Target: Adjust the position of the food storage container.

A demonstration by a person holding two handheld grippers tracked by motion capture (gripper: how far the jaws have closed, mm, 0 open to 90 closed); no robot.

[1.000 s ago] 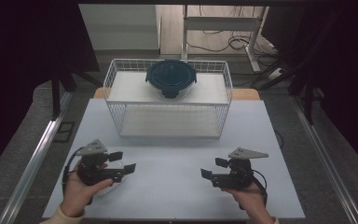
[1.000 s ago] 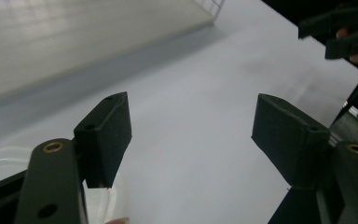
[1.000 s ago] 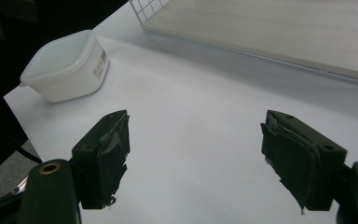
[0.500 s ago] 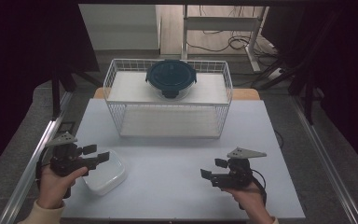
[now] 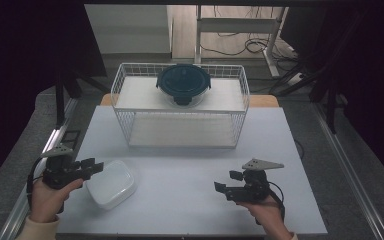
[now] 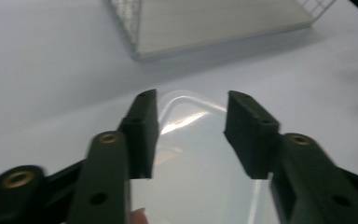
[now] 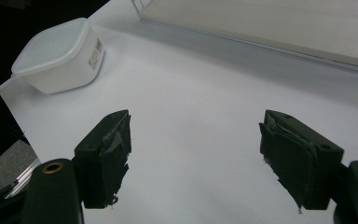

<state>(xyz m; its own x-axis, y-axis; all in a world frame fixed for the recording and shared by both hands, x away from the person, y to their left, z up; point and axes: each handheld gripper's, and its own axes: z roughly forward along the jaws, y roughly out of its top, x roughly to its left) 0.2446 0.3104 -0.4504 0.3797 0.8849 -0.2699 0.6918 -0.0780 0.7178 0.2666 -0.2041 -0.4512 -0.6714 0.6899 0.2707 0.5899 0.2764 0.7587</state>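
A white translucent lidded container point(image 5: 111, 184) rests on the white table near its front left corner. My left gripper point(image 5: 93, 166) hovers at the container's left edge and points right, toward it. In the left gripper view its jaws point(image 6: 192, 95) have just been closing; they stand apart above the container's lid point(image 6: 200, 163), and the pads do not press on it. My right gripper point(image 5: 226, 181) is held at the front right, pointing left, open with nothing between its fingers point(image 7: 196, 116). The right gripper view has the container point(image 7: 58, 51) at the upper left.
A white wire basket point(image 5: 232, 125) stands at the back middle of the table point(image 5: 190, 165), with a board across its top. A round bowl with a dark teal clip lid point(image 5: 183, 84) sits on that board. Dark floor and cables lie beyond.
My left hand has moved left toward the table's edge, and the white container now lies in plain sight beside it. Its jaws stand narrower. The right hand has stayed put.
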